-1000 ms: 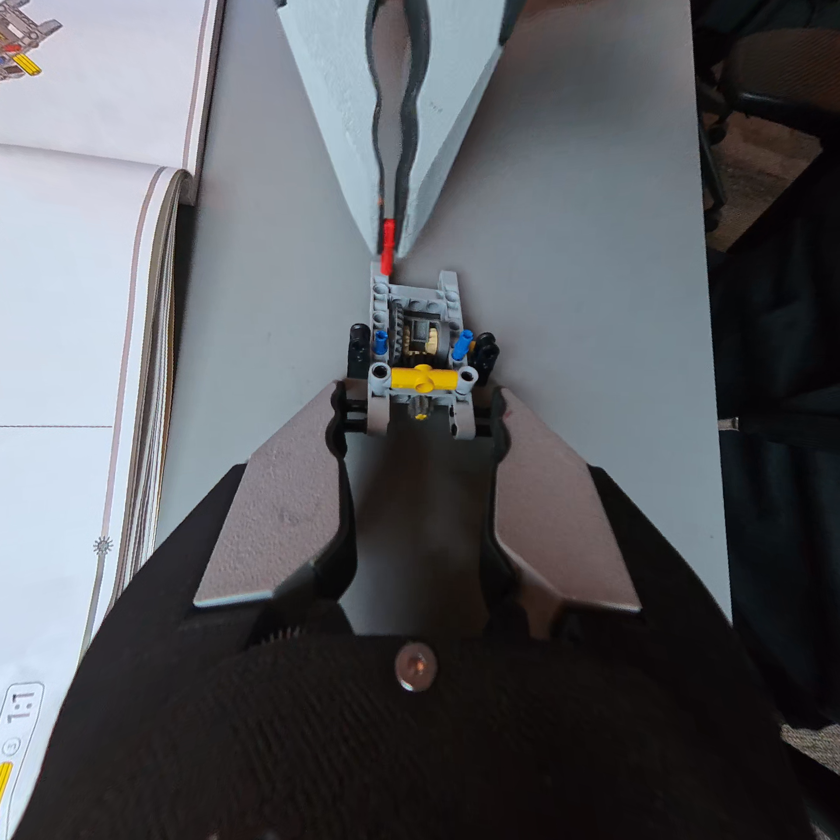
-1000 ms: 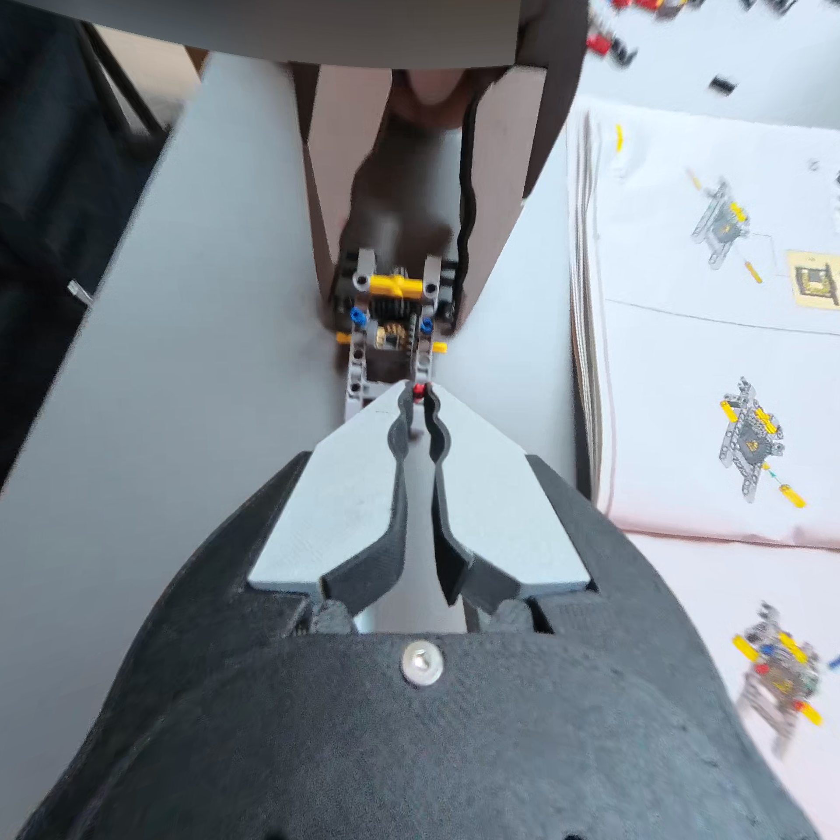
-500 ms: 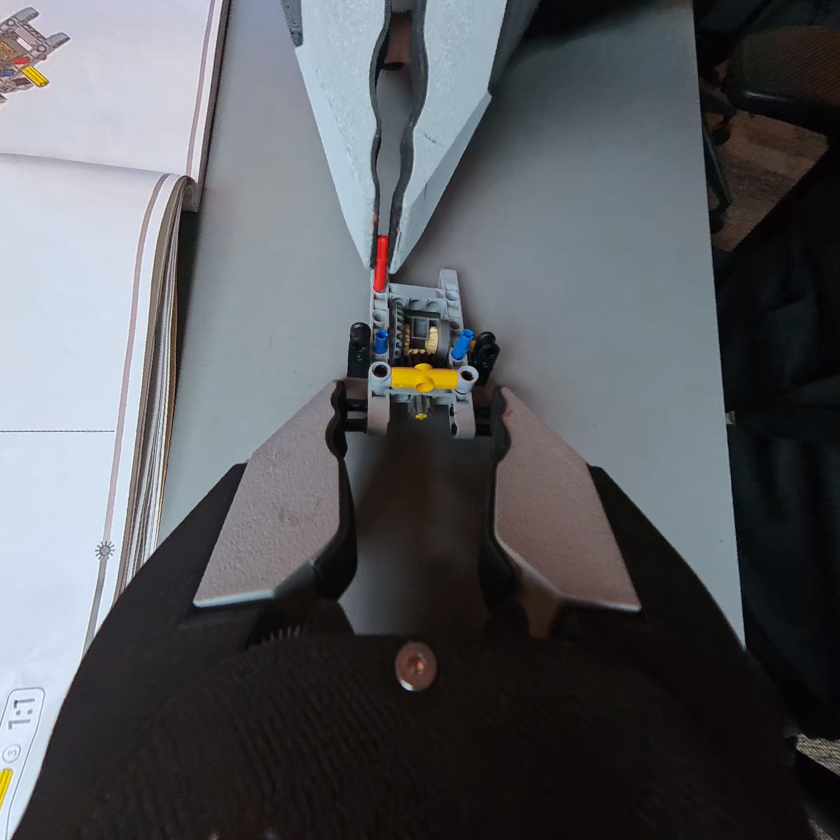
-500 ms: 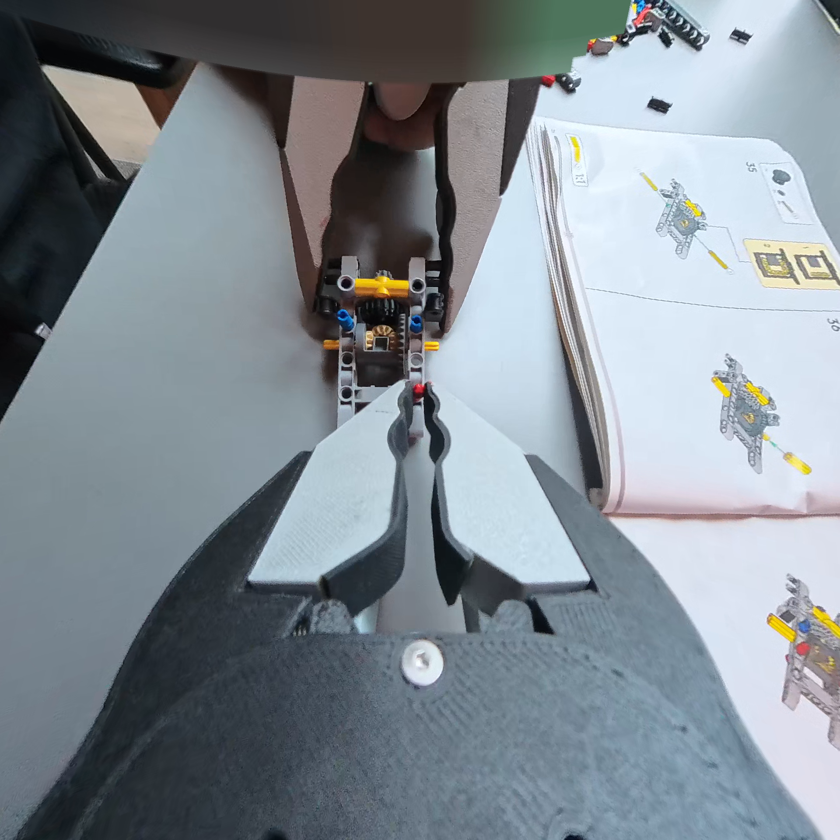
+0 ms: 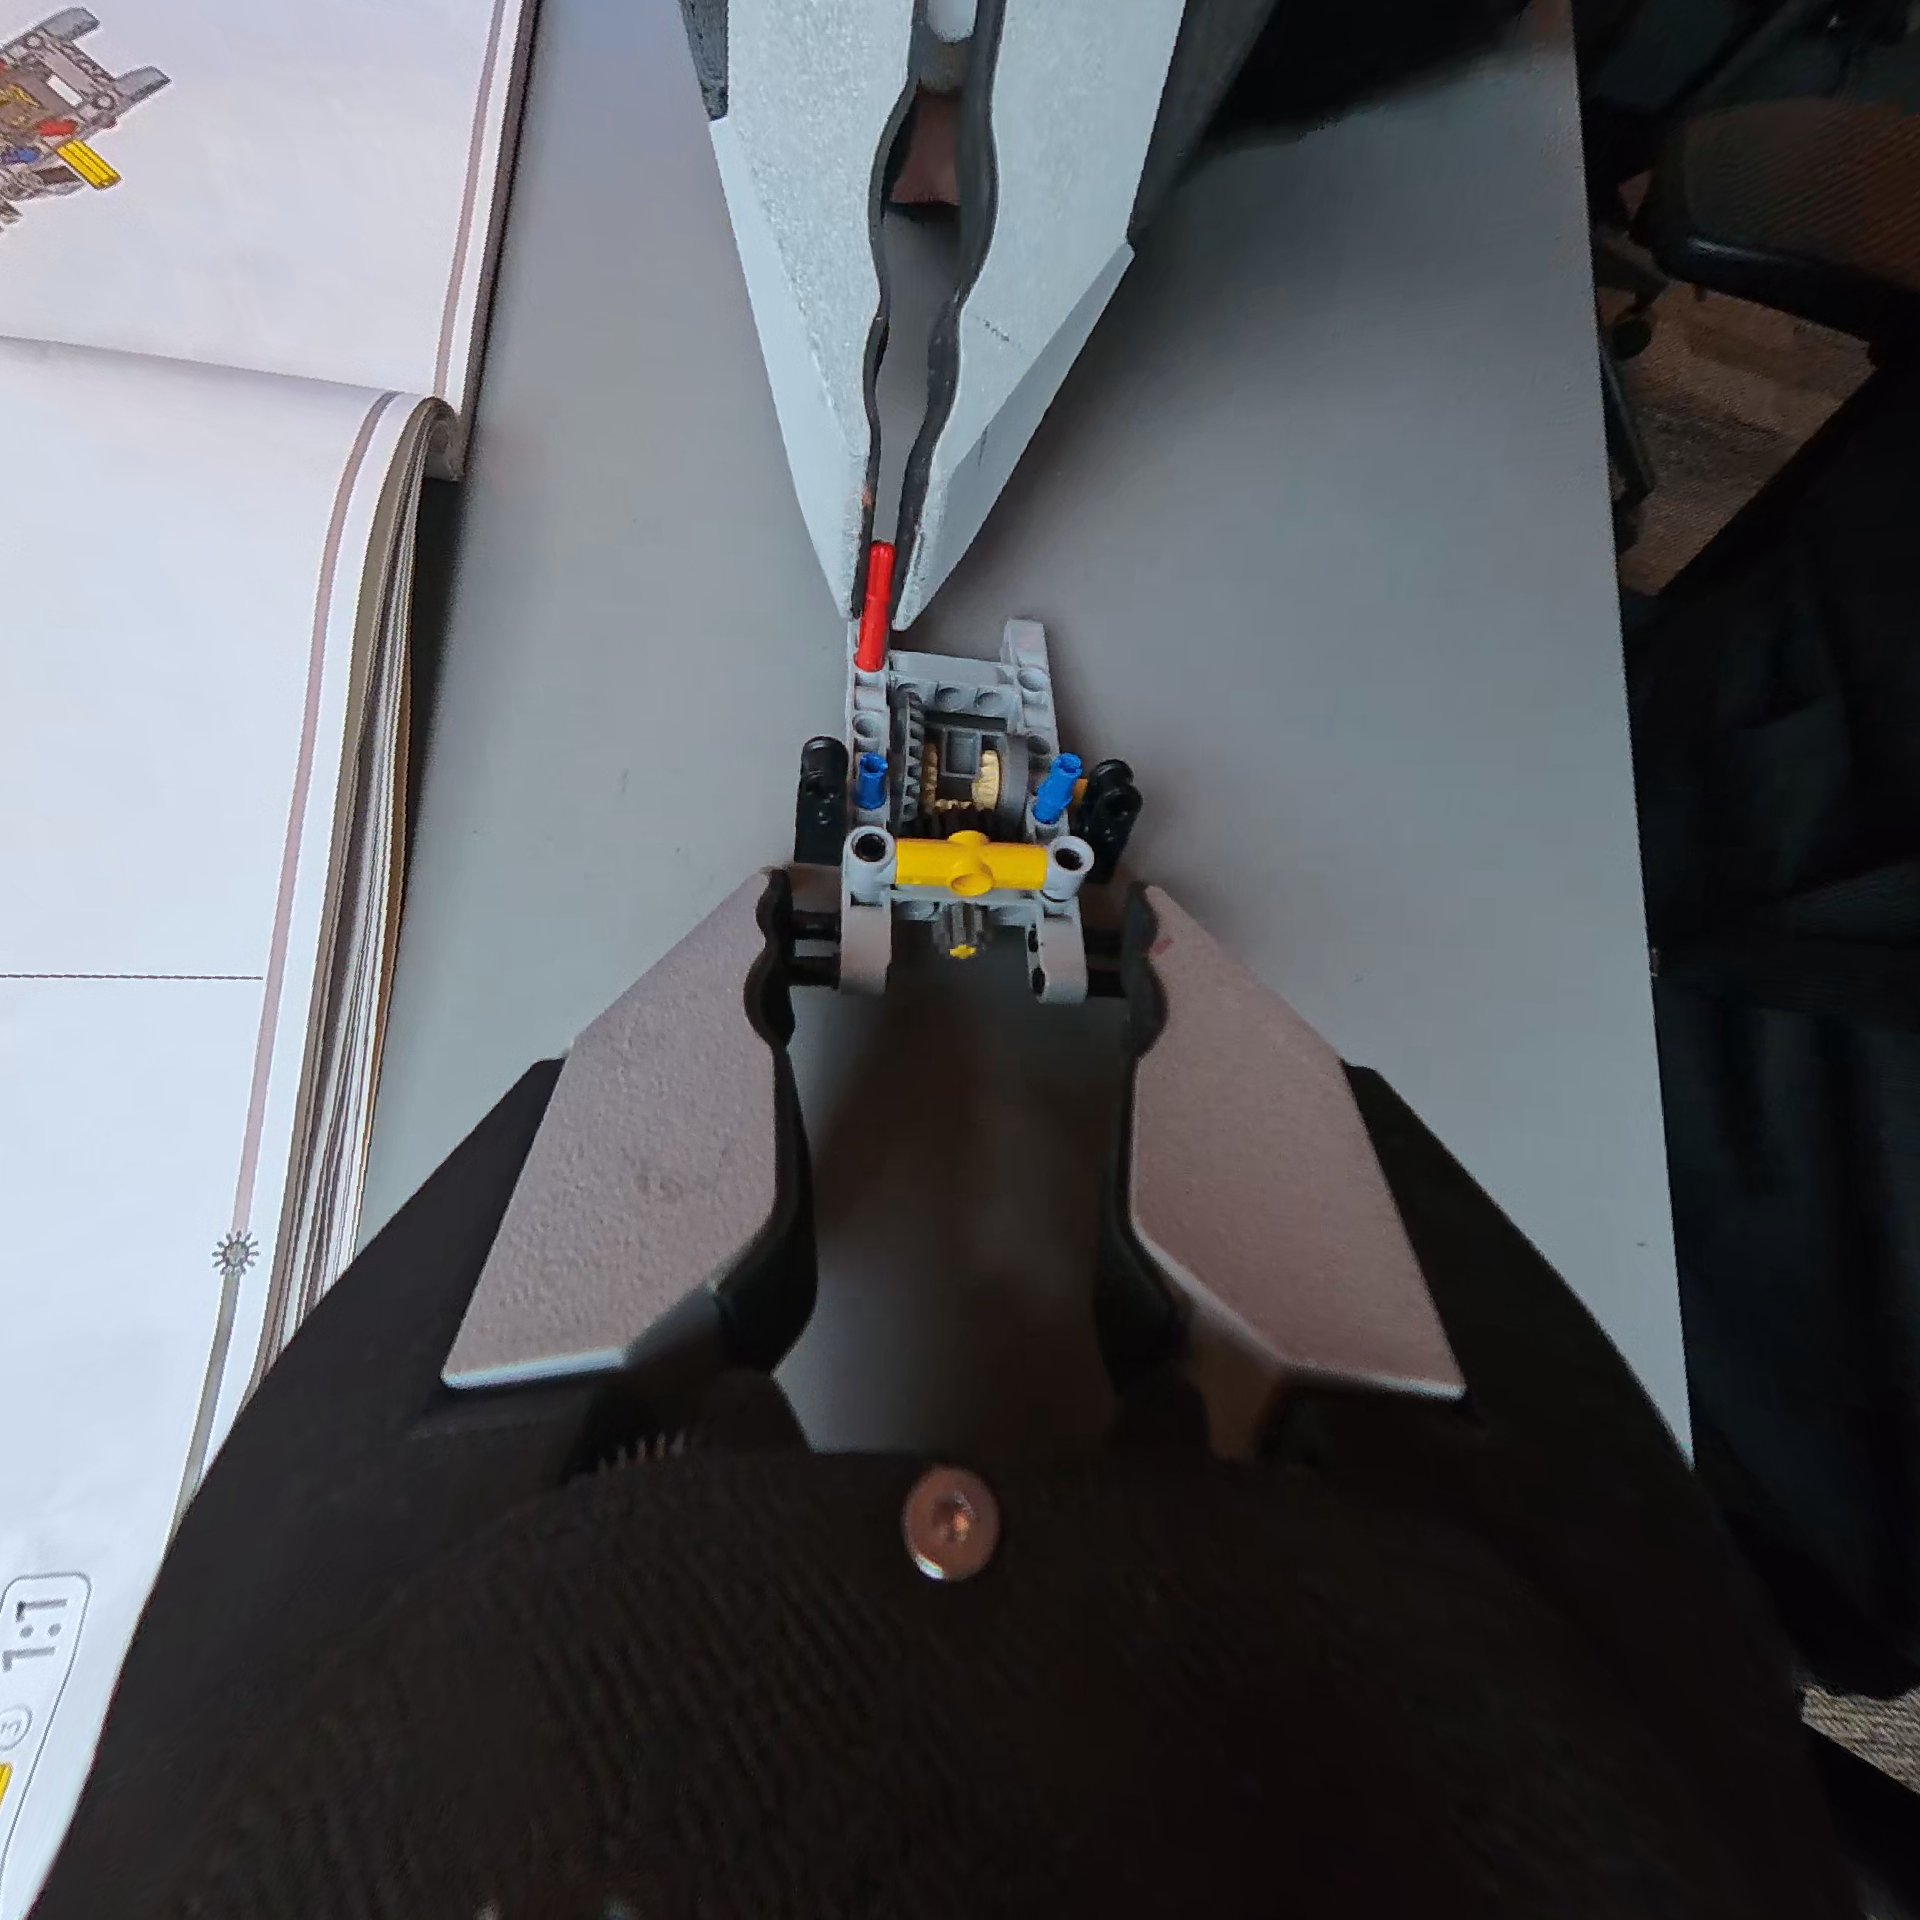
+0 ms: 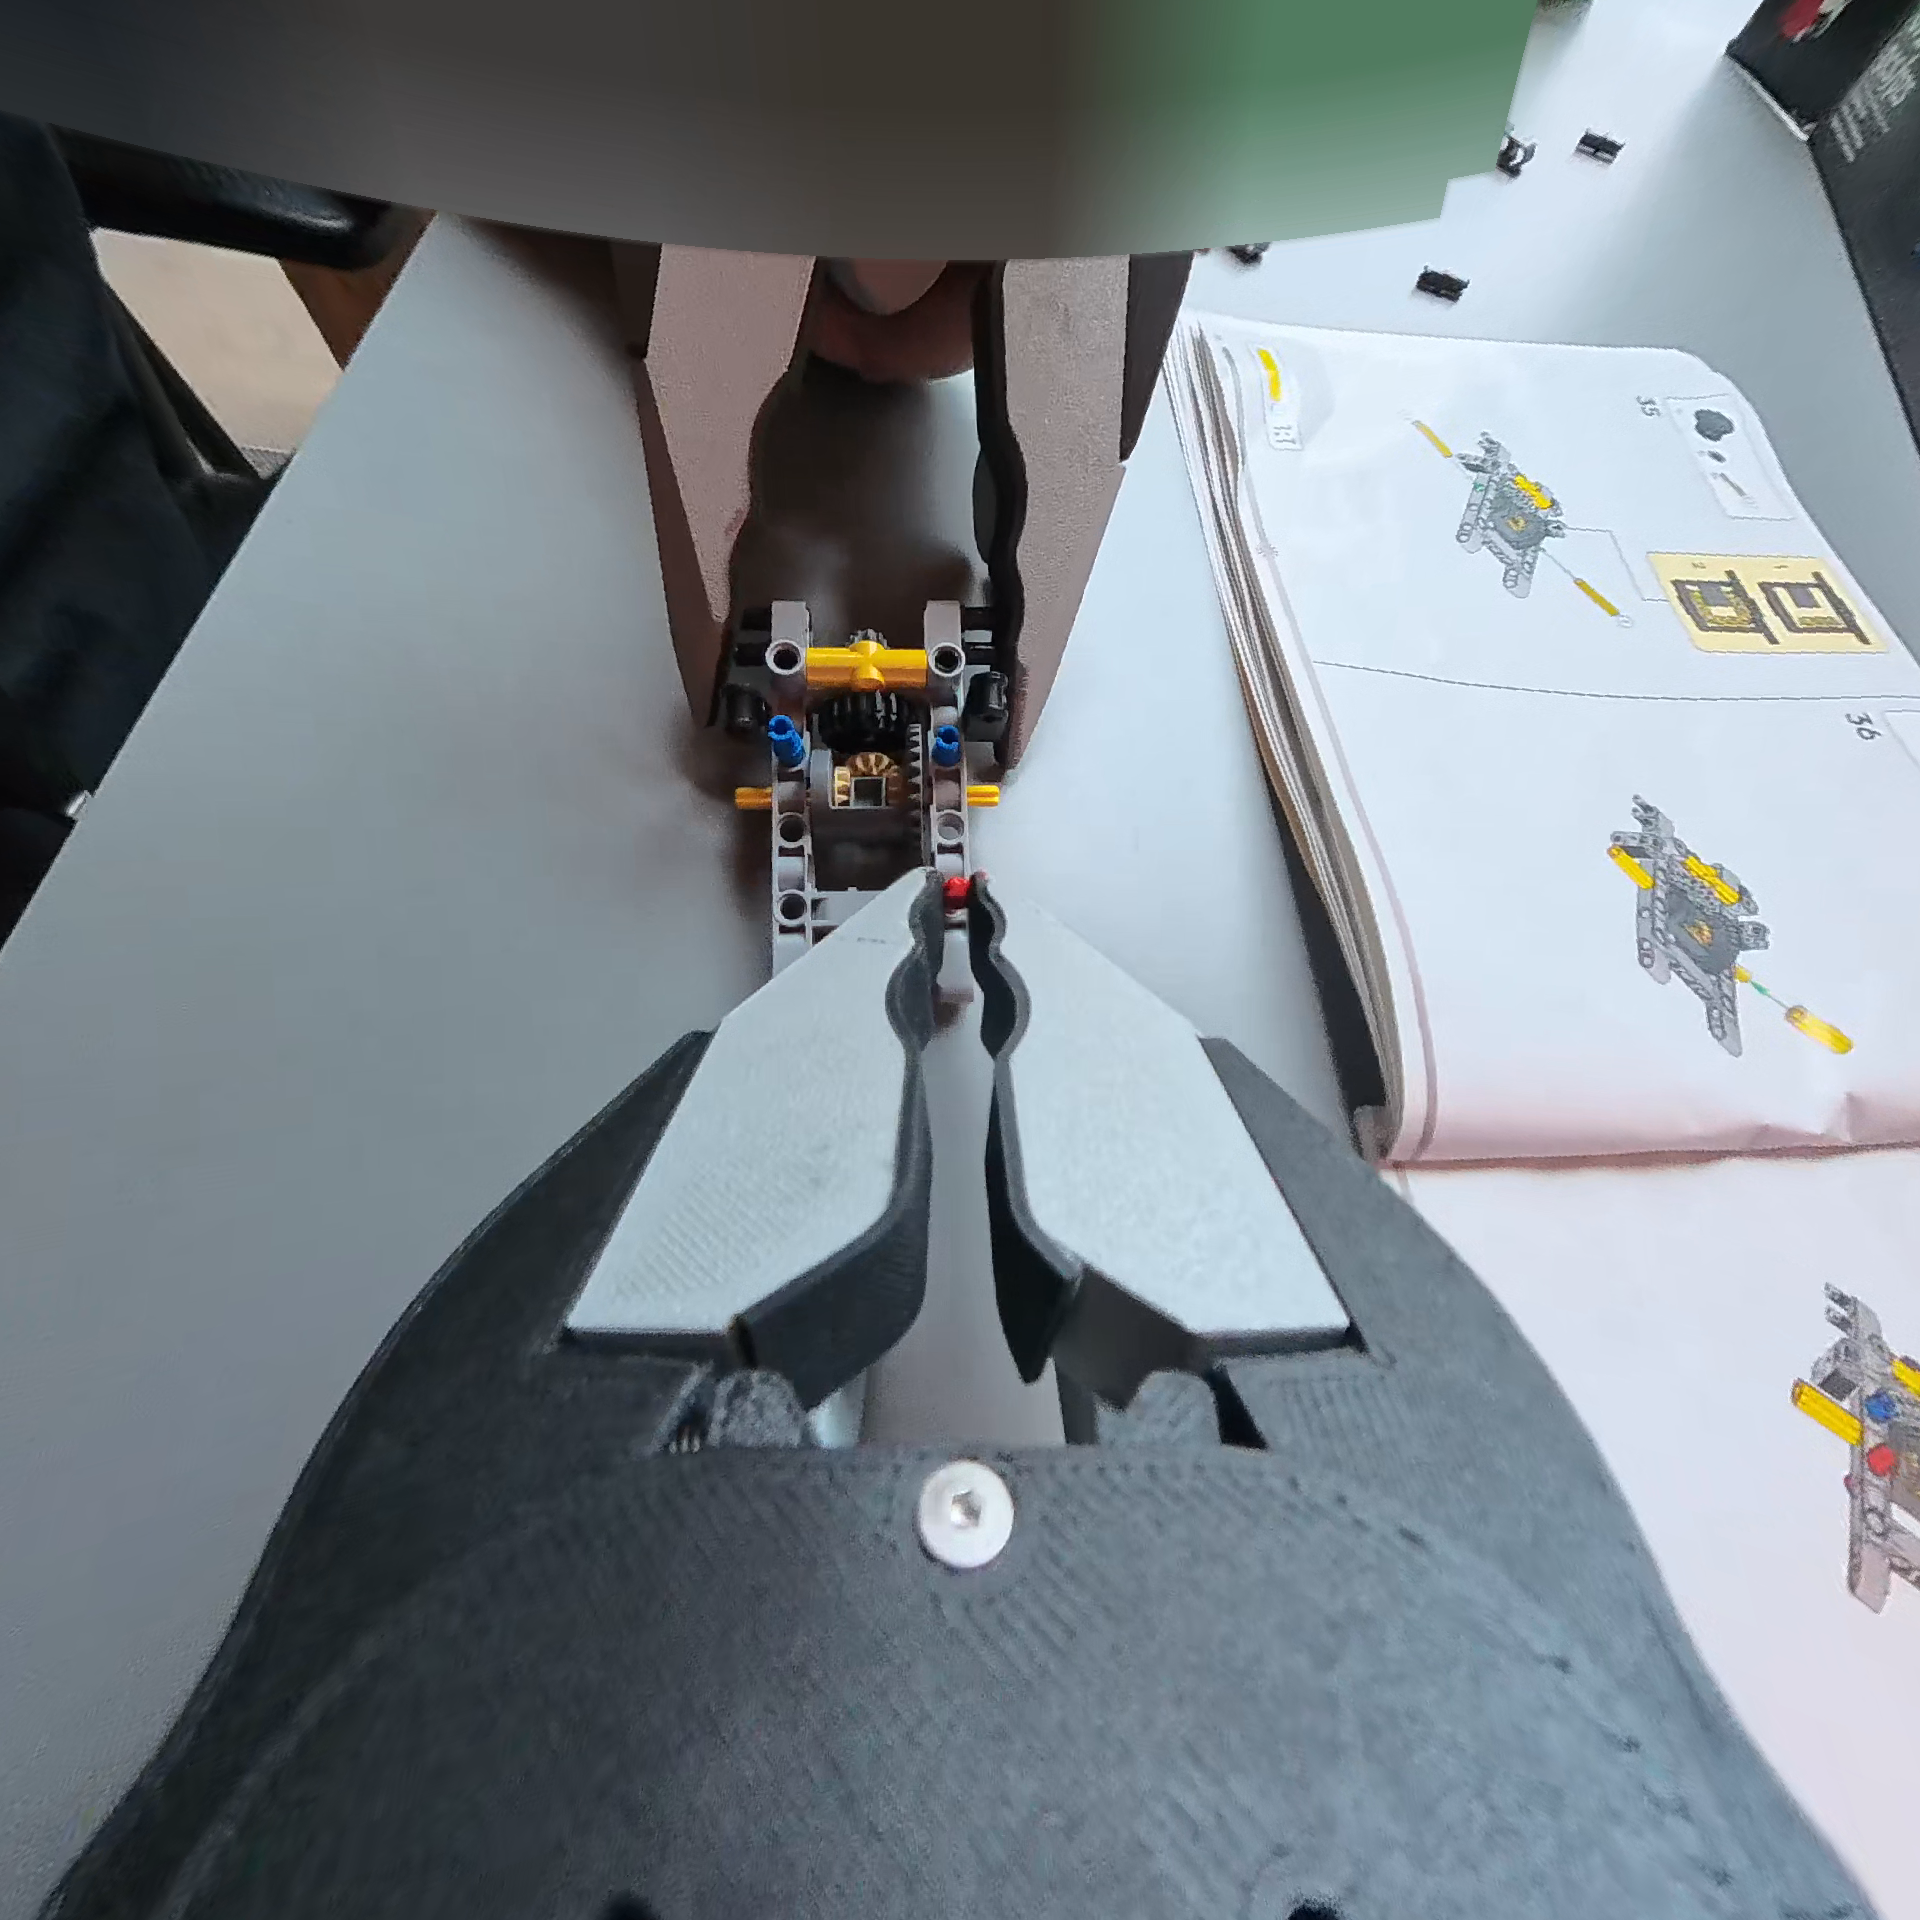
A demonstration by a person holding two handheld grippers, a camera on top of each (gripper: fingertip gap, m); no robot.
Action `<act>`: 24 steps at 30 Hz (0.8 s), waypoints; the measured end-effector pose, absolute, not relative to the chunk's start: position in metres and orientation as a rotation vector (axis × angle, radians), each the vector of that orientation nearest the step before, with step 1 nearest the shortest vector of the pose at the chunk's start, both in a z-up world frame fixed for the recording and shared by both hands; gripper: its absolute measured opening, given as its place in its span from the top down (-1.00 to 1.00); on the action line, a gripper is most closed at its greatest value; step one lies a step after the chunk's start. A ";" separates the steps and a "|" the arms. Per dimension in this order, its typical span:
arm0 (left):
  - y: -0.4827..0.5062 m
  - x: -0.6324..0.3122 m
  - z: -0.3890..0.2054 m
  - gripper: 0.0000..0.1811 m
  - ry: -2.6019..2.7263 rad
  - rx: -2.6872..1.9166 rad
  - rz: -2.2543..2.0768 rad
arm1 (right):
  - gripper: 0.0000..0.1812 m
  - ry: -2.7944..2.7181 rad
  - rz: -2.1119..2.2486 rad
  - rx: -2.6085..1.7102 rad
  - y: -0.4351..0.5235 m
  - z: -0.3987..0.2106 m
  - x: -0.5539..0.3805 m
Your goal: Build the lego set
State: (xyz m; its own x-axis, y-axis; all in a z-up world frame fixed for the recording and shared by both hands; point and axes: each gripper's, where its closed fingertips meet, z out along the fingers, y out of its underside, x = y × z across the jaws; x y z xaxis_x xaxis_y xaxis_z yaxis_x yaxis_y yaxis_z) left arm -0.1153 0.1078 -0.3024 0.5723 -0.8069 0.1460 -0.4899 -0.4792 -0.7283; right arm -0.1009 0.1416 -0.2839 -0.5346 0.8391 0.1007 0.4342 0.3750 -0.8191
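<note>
left gripper (image 5: 954, 940) clamping lego frame (image 5: 961, 821), right gripper (image 6: 954, 904) pinching red axle (image 5: 874, 605) (at frame's corner)

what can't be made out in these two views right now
- Red axle: its far end is hidden between the right gripper fingers in both views.
- Grey lego frame: whether the axle tip has entered its hole is too small to tell, left wrist view.
- Left gripper: its pad contact is hidden by black connectors.
- Instruction booklet: cut off by the edge, right wrist view.
</note>
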 end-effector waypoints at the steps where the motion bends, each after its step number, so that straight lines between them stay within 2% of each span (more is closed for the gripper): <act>1: 0.108 -0.115 -0.303 0.32 1.029 -2.163 -0.639 | 0.99 -2.126 1.040 -1.093 0.142 -0.284 -0.101; 10: 0.108 -0.115 -0.301 0.32 0.999 -2.172 -0.687 | 0.99 -2.220 0.873 -1.029 0.145 -0.291 -0.096; 24: 0.108 -0.117 -0.300 0.32 0.992 -2.175 -0.696 | 0.97 -2.722 0.467 -0.772 0.145 -0.290 -0.099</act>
